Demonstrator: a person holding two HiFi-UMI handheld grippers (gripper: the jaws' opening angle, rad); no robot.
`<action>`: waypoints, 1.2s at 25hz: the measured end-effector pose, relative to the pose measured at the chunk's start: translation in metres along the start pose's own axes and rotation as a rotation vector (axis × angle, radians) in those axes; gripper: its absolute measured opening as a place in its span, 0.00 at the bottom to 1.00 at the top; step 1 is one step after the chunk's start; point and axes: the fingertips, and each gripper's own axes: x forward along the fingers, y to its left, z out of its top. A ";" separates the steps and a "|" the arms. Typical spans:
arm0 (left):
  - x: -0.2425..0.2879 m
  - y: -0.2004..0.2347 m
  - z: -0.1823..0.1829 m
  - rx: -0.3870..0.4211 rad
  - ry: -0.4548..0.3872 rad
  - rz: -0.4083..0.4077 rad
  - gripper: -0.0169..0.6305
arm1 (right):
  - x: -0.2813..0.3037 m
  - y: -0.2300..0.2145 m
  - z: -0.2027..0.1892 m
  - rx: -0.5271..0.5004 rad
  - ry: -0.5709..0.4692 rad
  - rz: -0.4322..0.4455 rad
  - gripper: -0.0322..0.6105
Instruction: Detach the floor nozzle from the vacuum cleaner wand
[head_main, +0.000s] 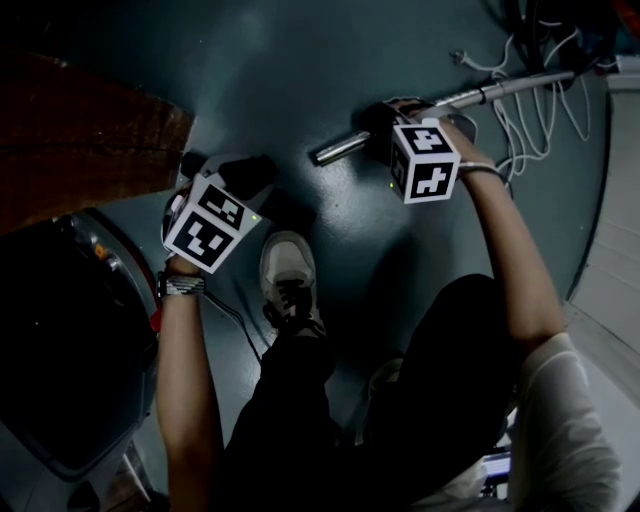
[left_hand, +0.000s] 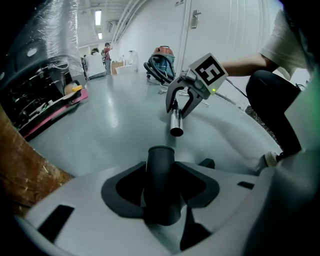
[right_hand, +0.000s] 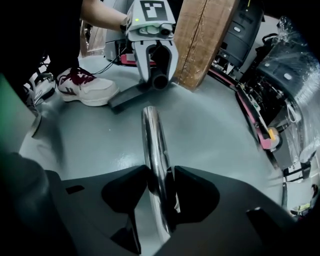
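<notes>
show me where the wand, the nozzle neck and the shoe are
wand (right_hand: 154, 145): right gripper view, on the chrome tube just ahead of the jaws
nozzle neck (left_hand: 161, 185): left gripper view, middle of the dark tube
shoe (head_main: 287, 262): head view, toe

Two marker-cubed handheld grippers counted, left gripper and right gripper, one chrome metal wand, one dark plastic floor nozzle.

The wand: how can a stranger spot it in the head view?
From the white shoe on the floor, look up and right to the right gripper. The wand is the shiny metal tube in its jaws; nearby cables are thin, white.
</notes>
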 end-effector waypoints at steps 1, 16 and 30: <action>0.001 0.003 0.000 -0.012 0.000 0.011 0.31 | 0.001 0.004 -0.001 -0.006 0.006 0.012 0.34; 0.023 0.020 -0.001 -0.105 0.043 0.062 0.31 | 0.017 0.042 -0.014 -0.063 0.077 0.121 0.34; 0.036 0.026 -0.015 -0.143 0.043 0.122 0.33 | 0.013 0.037 -0.016 0.047 0.025 0.098 0.35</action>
